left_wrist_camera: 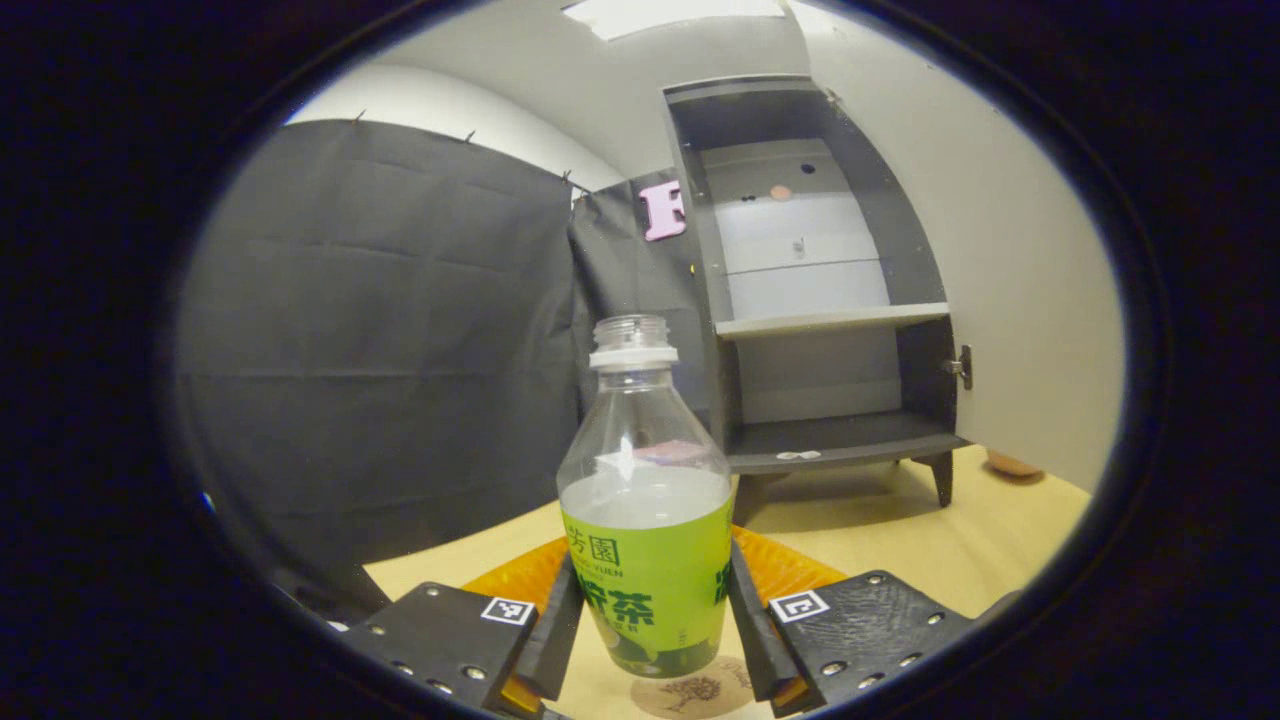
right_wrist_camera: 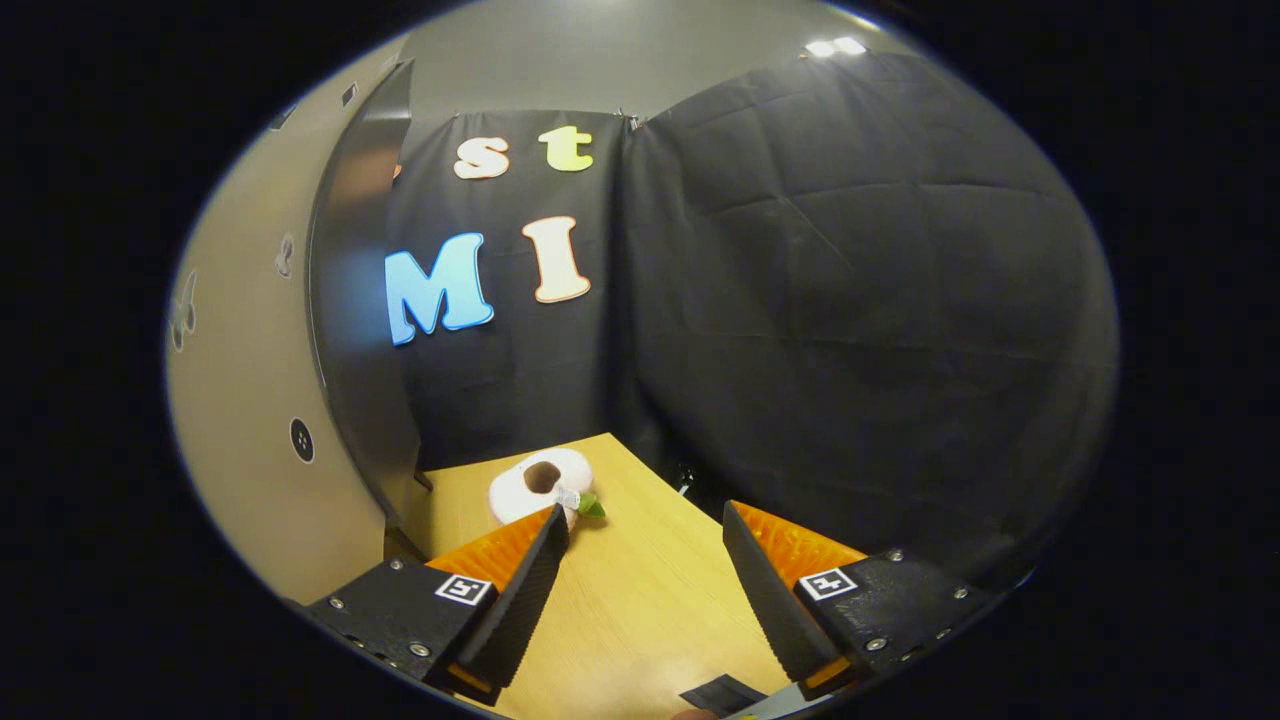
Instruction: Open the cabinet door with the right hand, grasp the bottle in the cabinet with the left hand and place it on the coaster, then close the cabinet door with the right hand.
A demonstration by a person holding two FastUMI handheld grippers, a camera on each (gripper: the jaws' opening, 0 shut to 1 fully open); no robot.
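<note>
A clear bottle (left_wrist_camera: pixel 645 520) with a green label, a white neck ring and no cap stands upright between the fingers of my left gripper (left_wrist_camera: pixel 648 625), which is shut on its lower half. Its base rests on or just above a round cork coaster (left_wrist_camera: pixel 690 692) on the wooden table; contact is hard to judge. Behind it the grey cabinet (left_wrist_camera: pixel 800 300) stands open with bare shelves, its door (left_wrist_camera: pixel 1010 300) swung out to the right. My right gripper (right_wrist_camera: pixel 640 570) hangs open over the table with nothing between its fingers, beside the pale door panel (right_wrist_camera: pixel 240 420).
A white, ring-shaped soft toy with a green bit (right_wrist_camera: pixel 540 485) lies on the table (right_wrist_camera: pixel 640 610) ahead of the right gripper. A small dark flat object (right_wrist_camera: pixel 720 693) sits near the table's front edge. A brown object (left_wrist_camera: pixel 1012 464) lies by the door's foot.
</note>
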